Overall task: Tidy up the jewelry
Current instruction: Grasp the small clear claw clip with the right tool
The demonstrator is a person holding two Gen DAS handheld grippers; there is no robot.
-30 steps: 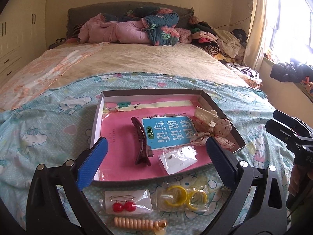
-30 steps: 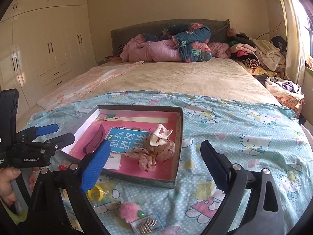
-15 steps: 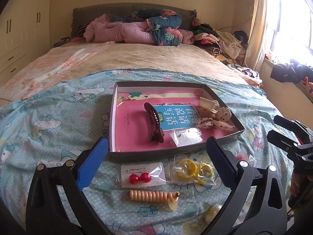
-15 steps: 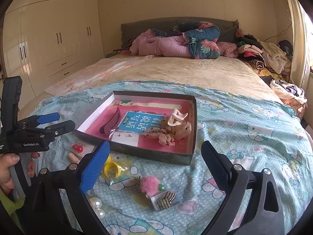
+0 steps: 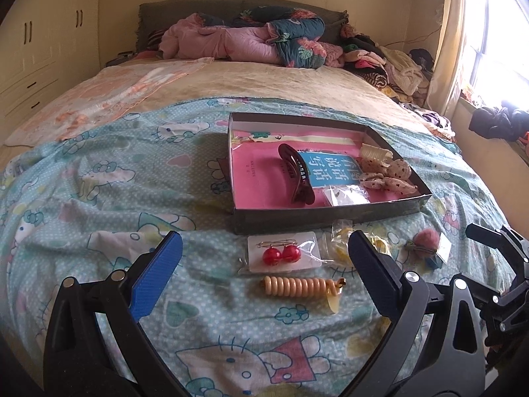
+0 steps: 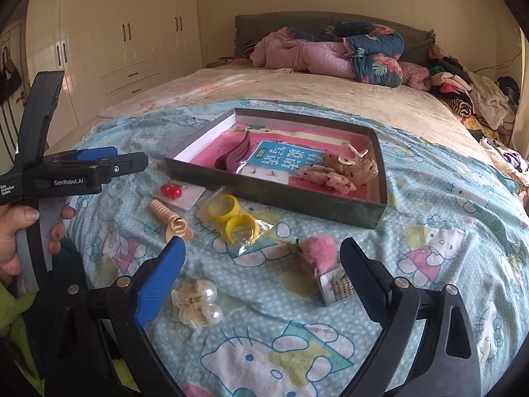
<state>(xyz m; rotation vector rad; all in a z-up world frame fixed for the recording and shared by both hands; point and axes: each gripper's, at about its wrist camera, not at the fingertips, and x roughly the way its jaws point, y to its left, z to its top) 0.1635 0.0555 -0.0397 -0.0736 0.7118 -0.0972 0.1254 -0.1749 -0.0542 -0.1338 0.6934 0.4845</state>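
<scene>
A dark shallow box (image 5: 324,214) with pink lining lies on the bedspread; it holds a dark red hair claw (image 5: 296,173), a cream clip (image 5: 373,154), a spotted bow (image 5: 390,175) and a small earring bag (image 5: 345,195). In front of it lie red ball earrings on a card (image 5: 281,254), a peach spiral hair tie (image 5: 297,286), bagged yellow rings (image 6: 231,218), a pink pompom clip (image 6: 319,251), a pearl clip (image 6: 198,302) and a small box of pins (image 6: 337,286). My left gripper (image 5: 264,254) hangs open above the earrings. My right gripper (image 6: 264,251) is open near the pompom, holding nothing.
The blue cartoon bedspread (image 6: 429,218) covers the near half of the bed. Bundled quilts (image 5: 264,39) and piled clothes (image 5: 390,63) lie at the far end. Wardrobes (image 6: 109,39) stand on the left, a window (image 5: 496,33) on the right. A hand (image 6: 20,231) holds the left gripper's handle.
Both grippers have drawn back from the box toward the near edge of the bed. More loose items in front of the box have come into view. Nothing was picked up.
</scene>
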